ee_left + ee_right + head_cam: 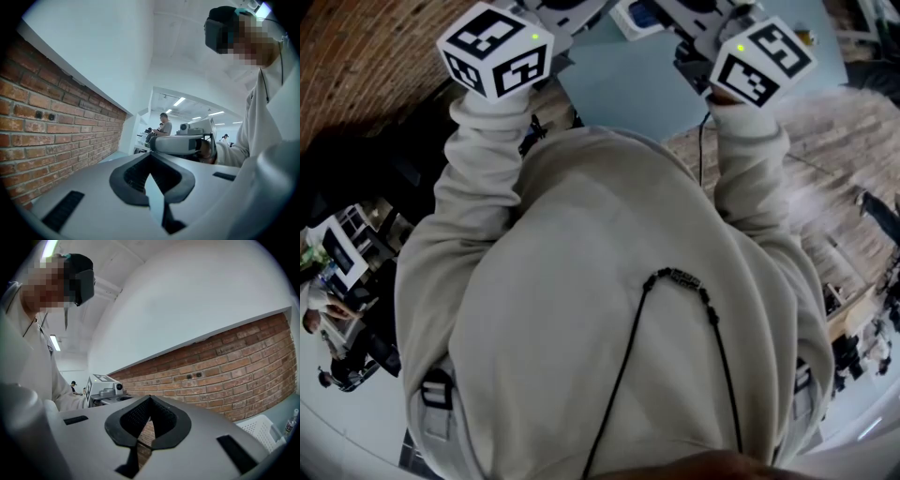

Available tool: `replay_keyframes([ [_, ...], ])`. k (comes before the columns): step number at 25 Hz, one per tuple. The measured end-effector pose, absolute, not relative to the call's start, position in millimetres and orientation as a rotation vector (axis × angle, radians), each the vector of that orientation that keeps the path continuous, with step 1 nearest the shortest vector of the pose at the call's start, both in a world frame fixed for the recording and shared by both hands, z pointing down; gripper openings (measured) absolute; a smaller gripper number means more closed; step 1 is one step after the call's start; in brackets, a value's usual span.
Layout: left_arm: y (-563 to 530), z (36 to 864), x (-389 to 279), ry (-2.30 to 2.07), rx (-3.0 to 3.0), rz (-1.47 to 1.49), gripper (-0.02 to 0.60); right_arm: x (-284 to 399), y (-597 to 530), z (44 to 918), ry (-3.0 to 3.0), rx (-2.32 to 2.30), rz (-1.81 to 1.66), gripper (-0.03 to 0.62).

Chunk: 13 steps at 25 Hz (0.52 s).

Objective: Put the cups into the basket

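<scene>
Holding my left tool point(152, 187) and my right tool point(146, 423) about level in front of my chest, I have both pressed together with nothing between the pads. Only a thin sliver of background shows through each.

Past the right tool's tip runs a red brick wall point(225, 376) with plain white wall above it. Low to that tool's right sits the white perforated basket point(260, 426), only a corner of it showing at the picture's edge.

The same brickwork stands to the left of the left tool. Straight ahead of that tool the room opens into a bright white hall with strip lights point(179, 101) on the ceiling and a person point(164, 125) standing far off.

Below and ahead of both tools lies the pale blue table point(628, 84), with wooden floor point(825, 159) off to its right.
</scene>
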<state>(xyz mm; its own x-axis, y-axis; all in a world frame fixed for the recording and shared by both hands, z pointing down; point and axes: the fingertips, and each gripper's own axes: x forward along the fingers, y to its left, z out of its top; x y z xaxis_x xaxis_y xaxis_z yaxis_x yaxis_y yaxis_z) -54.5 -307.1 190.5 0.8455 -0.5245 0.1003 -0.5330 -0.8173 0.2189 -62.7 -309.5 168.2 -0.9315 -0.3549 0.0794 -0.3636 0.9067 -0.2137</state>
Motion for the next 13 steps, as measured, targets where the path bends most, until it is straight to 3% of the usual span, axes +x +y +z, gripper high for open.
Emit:
replay_keyframes([
  [13, -312, 186, -58, -0.833, 2.783, 0.037, -0.002, -66, -317, 169, -3.016, 0.544, 0.346, 0.011],
])
